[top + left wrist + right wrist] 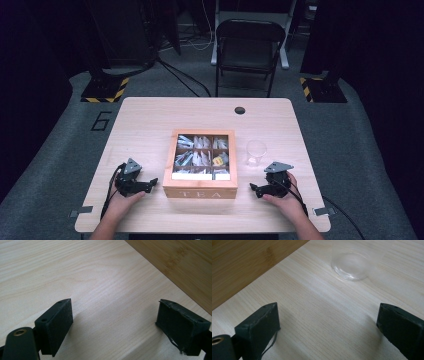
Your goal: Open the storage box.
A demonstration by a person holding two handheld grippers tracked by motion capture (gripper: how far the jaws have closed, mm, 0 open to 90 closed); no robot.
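Worktop [150, 120]: pale wood, square to the room, with a small dark round hole near its far edge.
Tea box [201, 193]: wooden, in the middle of the worktop, "TEA" lettered on the near wall; through its top I can see compartments with tea bags, mostly pale, one yellow.
Glass [256, 152]: clear, upright, just to the right of the tea box and apart from it; in the right gripper view [351, 266] it stands ahead of the jaws, well clear of them.
Left gripper [150, 184]: held in the person's left hand [123, 202], low over the worktop just left of the tea box, pointing toward the box's left wall.
Left jaws: spread wide, nothing between them but bare wood; the box wall [180, 267] shows darker at the upper right of the left gripper view.
Right gripper [254, 189]: held in the right hand [282, 204], just right of the tea box, pointing toward its right wall.
Right jaws: also wide apart, empty, bare worktop between the pads.
Behind: a folding chair [248, 47] stands past the far edge, on grey floor.
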